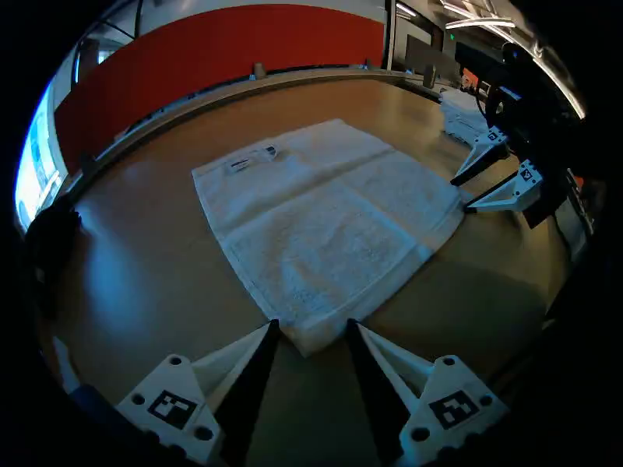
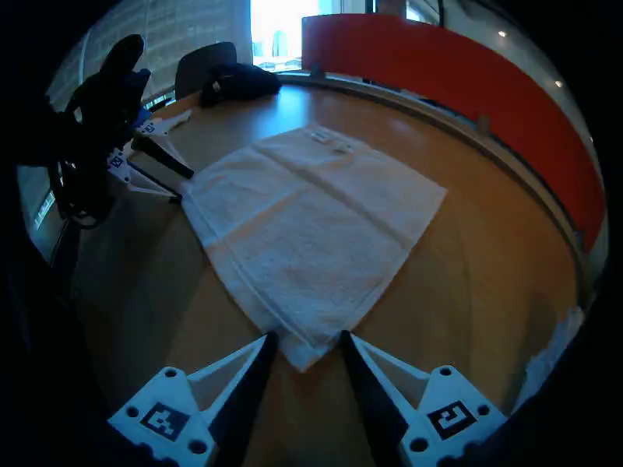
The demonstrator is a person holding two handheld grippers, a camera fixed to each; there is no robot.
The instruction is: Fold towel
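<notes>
A white towel point(image 1: 327, 226) lies spread flat on the wooden table point(image 1: 140, 257), with a small label point(image 1: 251, 159) near its far edge. One near corner of the towel sits between the open fingers of my left gripper point(image 1: 311, 327), low over the table. In the right gripper view, another corner of the towel point(image 2: 311, 226) lies between the open fingers of my right gripper point(image 2: 305, 338). Each camera catches the other tool at the neighbouring corner: the right gripper point(image 1: 461, 196) at the right, the left gripper point(image 2: 185, 187) at the upper left, both with fingers apart.
A red panel point(image 1: 218, 47) runs along the table's far edge. A stack of white towels point(image 1: 463, 117) lies at the table's right end, and white cloth point(image 2: 557, 342) shows at the lower right. A dark bag point(image 2: 234, 82) and a chair point(image 2: 204, 61) stand at the far end.
</notes>
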